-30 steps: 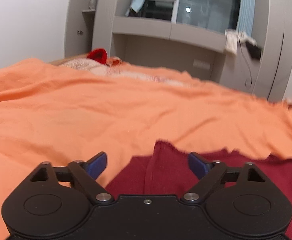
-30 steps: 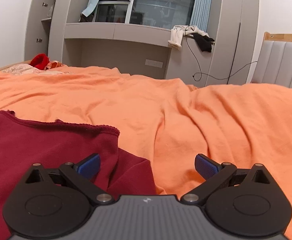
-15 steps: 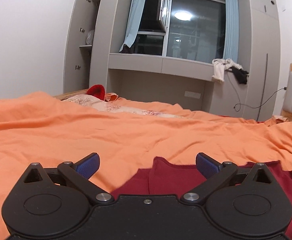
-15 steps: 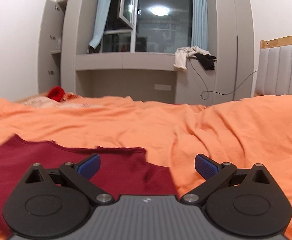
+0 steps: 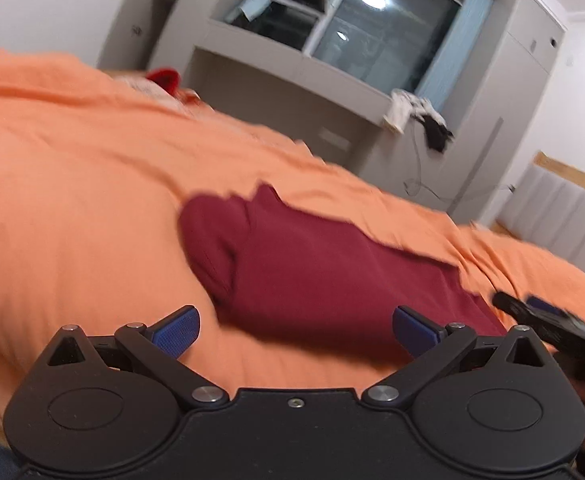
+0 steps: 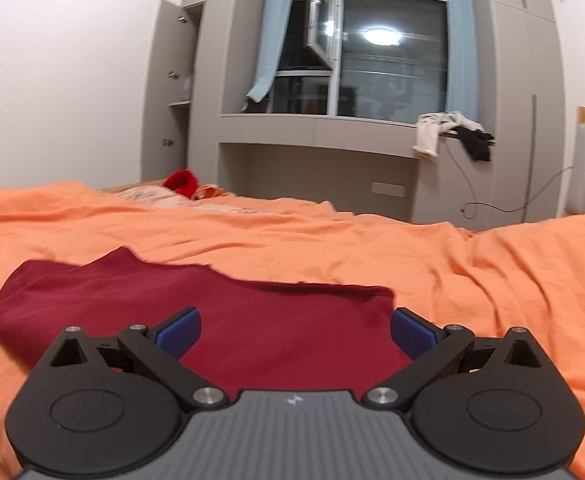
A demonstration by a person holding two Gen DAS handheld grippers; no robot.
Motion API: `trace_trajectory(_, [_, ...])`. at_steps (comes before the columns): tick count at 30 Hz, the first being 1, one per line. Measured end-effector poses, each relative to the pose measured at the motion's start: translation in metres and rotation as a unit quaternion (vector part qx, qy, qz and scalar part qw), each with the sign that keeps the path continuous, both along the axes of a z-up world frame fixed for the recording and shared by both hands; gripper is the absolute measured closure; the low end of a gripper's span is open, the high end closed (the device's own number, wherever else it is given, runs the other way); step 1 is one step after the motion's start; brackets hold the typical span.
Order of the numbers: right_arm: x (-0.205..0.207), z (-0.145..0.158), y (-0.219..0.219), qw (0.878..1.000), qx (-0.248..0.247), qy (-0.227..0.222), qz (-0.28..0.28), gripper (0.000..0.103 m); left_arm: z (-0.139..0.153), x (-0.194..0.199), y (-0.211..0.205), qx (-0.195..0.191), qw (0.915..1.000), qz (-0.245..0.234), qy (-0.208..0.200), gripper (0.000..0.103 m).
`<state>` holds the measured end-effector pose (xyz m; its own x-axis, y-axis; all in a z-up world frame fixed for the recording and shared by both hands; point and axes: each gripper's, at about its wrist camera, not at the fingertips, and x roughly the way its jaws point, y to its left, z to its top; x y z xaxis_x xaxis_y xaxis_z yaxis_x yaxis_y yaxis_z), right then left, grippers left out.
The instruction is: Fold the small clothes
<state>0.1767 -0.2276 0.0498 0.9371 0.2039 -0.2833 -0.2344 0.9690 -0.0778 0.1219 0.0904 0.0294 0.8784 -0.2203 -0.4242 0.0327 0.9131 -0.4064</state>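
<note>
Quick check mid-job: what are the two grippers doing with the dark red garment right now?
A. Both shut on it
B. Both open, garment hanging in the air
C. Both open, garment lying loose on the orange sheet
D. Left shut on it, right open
C. The left gripper and right gripper both have their jaws spread with nothing between them, and the garment lies on the sheet.

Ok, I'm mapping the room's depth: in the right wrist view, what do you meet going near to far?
Right gripper, open → dark red garment → orange bedspread → red item at the bed's far edge → grey window unit → window.
</note>
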Motion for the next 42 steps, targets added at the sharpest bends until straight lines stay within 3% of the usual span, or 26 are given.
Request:
trace_trajectory(5, [0.002, -0.005, 0.011, 1.0, -0.011, 0.01, 0.006, 0.0, -0.012, 0.009, -0.019, 0.003, 0.9979, -0.063, 0.013, 0.001])
trace_trajectory(11, [0.009, -0.009, 0.006, 1.0, -0.001, 0.025, -0.004, 0.0, -0.024, 0.043, -0.028, -0.042, 0.9943, -0.078, 0.06, 0.001])
trace_trajectory(22, [0.019, -0.024, 0.005, 0.997, 0.033, 0.062, -0.031, 0.0, -0.02, 0.121, -0.031, -0.091, 0.9909, -0.015, 0.098, 0.001])
trace_trajectory(27, [0.015, -0.025, 0.019, 0.998, 0.035, 0.041, -0.024, 0.0, -0.024, 0.112, -0.025, -0.123, 0.9909, 0.024, 0.047, 0.001])
trace_trajectory(34, [0.016, -0.026, 0.038, 0.999, 0.03, 0.023, -0.015, 0.0, -0.021, 0.102, -0.029, -0.082, 0.996, 0.027, 0.025, 0.001])
trace_trajectory(39, [0.009, -0.03, 0.045, 1.0, 0.023, 0.001, -0.002, 0.0, -0.022, 0.1, -0.021, -0.089, 0.995, 0.029, 0.035, 0.001])
trace_trajectory(42, [0.01, -0.033, 0.052, 1.0, 0.005, -0.004, 0.002, 0.0, -0.024, 0.1, -0.024, -0.074, 0.9961, 0.027, 0.038, 0.001])
